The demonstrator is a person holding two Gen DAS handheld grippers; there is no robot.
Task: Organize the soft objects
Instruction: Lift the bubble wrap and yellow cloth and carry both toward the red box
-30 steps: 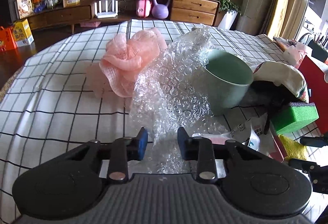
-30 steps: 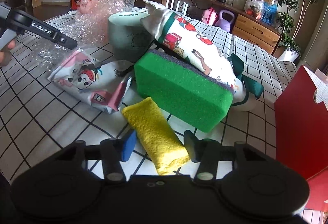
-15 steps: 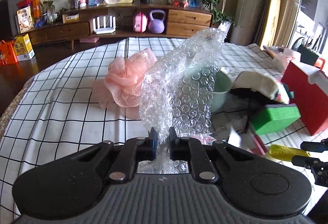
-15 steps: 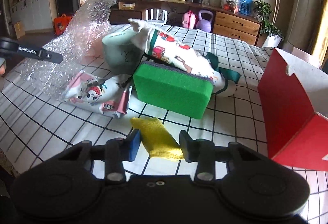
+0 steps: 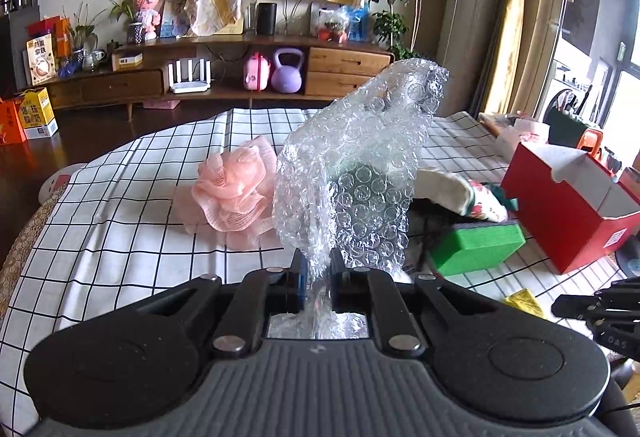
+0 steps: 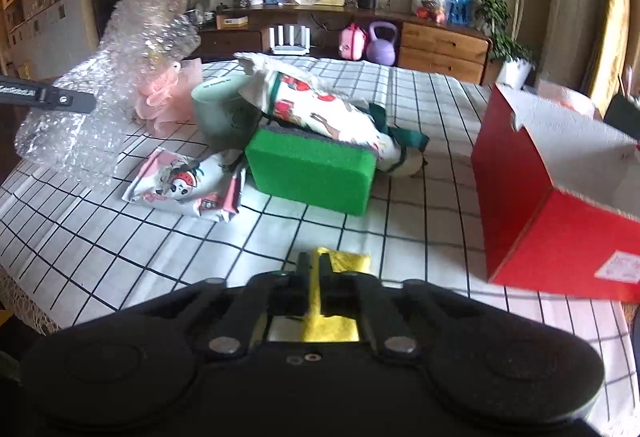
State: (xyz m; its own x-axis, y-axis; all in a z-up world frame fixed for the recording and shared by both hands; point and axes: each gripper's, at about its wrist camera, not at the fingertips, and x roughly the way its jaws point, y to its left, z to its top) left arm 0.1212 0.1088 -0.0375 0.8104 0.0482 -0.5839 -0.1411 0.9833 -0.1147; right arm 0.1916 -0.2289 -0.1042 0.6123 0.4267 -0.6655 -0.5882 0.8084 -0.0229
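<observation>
My left gripper (image 5: 318, 273) is shut on a sheet of clear bubble wrap (image 5: 360, 165) and holds it up above the checked tablecloth; the wrap also shows at the left of the right wrist view (image 6: 108, 93). My right gripper (image 6: 316, 269) is shut on a yellow sponge cloth (image 6: 344, 261) and holds it above the table's near edge. A pink mesh bath puff (image 5: 232, 189), a green sponge (image 6: 312, 169), a printed cloth pouch (image 6: 320, 109) and a pink printed packet (image 6: 188, 189) lie on the table.
An open red box (image 6: 560, 205) stands at the right. A pale green mug (image 6: 218, 113) sits behind the green sponge. A wooden sideboard (image 5: 240, 77) with a purple kettlebell stands beyond the table.
Both grippers closed, the left on the bubble wrap and the right on the yellow sponge cloth. Both then lifted their loads off the table and drew back.
</observation>
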